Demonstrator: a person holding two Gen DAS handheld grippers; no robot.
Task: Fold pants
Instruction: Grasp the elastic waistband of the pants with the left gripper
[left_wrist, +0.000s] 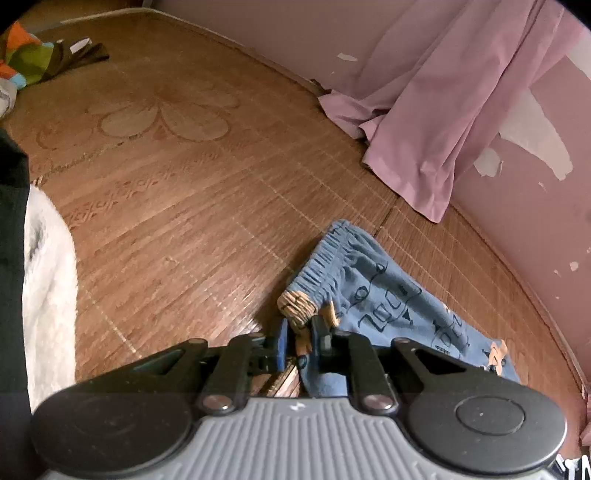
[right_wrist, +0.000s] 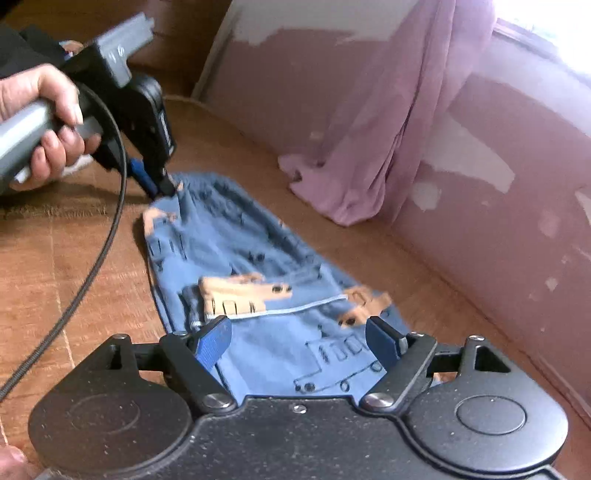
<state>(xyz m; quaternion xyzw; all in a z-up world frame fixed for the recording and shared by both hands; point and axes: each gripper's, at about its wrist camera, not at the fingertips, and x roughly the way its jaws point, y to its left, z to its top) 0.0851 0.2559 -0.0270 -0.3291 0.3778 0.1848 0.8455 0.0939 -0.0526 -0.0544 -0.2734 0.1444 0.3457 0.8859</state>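
Small blue printed cotton pants flat on woven bamboo mat, toward 5 o'clock in left view. Left gripper clamped on elastic waistband corner. Right gripper spread wide over leg end, gripping nothing. Fabric looks soft, light, floppy; best pinched at hem corners.

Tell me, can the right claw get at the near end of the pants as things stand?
Probably yes. The right claw is open right over the pants, nothing between. The left claw pinches the far waistband, well clear.
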